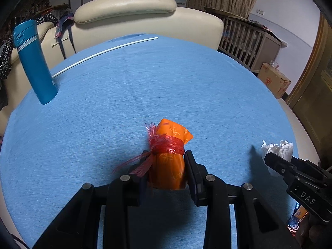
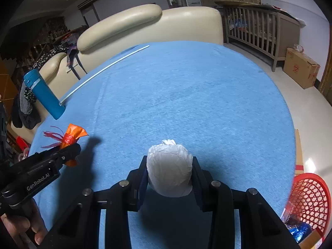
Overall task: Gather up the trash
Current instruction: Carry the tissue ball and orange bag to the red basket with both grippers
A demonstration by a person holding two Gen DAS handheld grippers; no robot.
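Left wrist view: the left tool [image 1: 167, 166] has its two black fingers pressed against the sides of an orange wrapper bundle [image 1: 169, 161], which stands upright between them and is tied round its middle with red plastic string [image 1: 166, 146]; loose ends of the string trail off to the left. The bundle is held just over the blue counter [image 1: 145, 83], and its shadow falls on the cloth below. To the right, near the counter's edge, the right tool [image 1: 276, 159] reaches in with a crumpled white paper ball [image 1: 278, 148] at its tip.

In the right wrist view, the right tool [image 2: 169, 172] is closed narrowly on that white paper ball [image 2: 169, 168], which fills the gap between the fingers and bulges above them. Off to the left the left tool [image 2: 69, 152] shows from the side, the orange bundle [image 2: 72, 137] sticking out above and below its fingers, and part of a hand [image 2: 25, 226] grips its handle at the lower left corner.

Further out on the counter, a tall blue bottle [image 1: 34, 62] stands at the far left edge, with a thin white rod [image 1: 103, 51] lying along the far rim beside it. A cream sofa [image 1: 134, 18] sits behind the counter. Beyond the right edge, a red mesh basket [image 2: 309, 199] stands on the floor with something blue and shiny inside, and a cardboard box [image 2: 300, 68] rests farther back by the slatted wooden crib [image 2: 257, 29].
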